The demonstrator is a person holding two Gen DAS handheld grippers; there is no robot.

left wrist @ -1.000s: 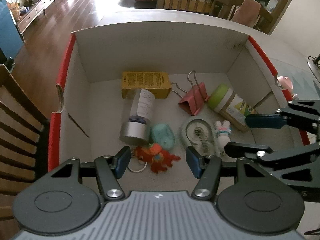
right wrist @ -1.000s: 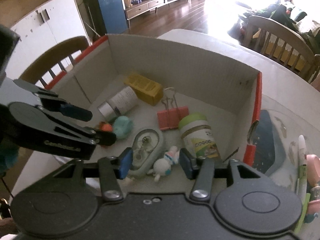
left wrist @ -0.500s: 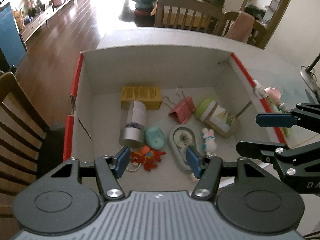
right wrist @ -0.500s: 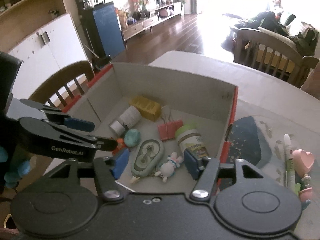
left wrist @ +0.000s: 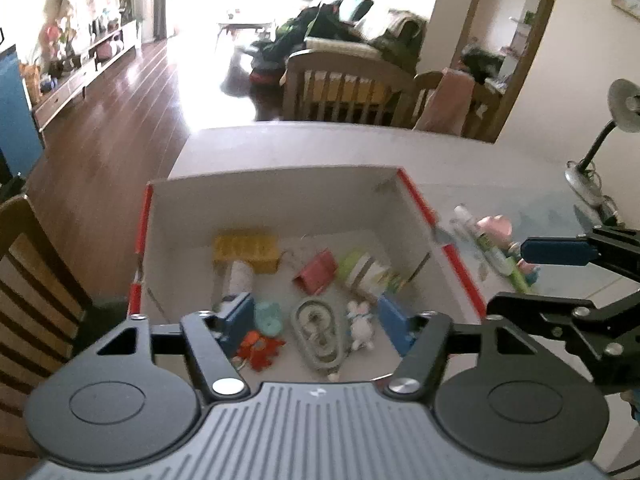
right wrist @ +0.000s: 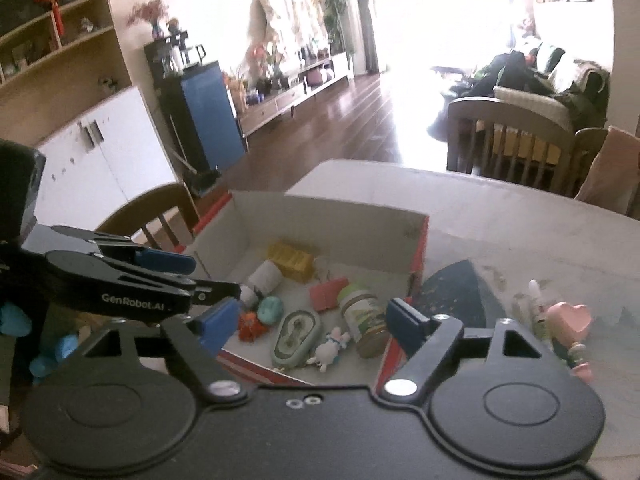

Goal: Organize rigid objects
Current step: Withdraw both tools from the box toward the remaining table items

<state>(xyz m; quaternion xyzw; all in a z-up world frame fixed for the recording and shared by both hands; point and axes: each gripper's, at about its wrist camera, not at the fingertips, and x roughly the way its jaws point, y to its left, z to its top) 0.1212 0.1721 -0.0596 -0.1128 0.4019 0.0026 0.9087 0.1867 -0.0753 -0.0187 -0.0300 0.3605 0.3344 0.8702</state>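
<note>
Both the left gripper (left wrist: 316, 314) and right gripper (right wrist: 308, 322) hang empty, fingers spread, above the box (left wrist: 280, 188) holding the bottle (right wrist: 362, 314) and clip (right wrist: 328, 294). Loose items at the bench's (right wrist: 500, 216) 3 o'clock could roll off if nudged

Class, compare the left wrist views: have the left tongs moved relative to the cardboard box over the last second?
Yes. The left tongs have pulled up and back from the cardboard box, which now looks smaller and lower in view, with more table and room visible beyond.
</note>
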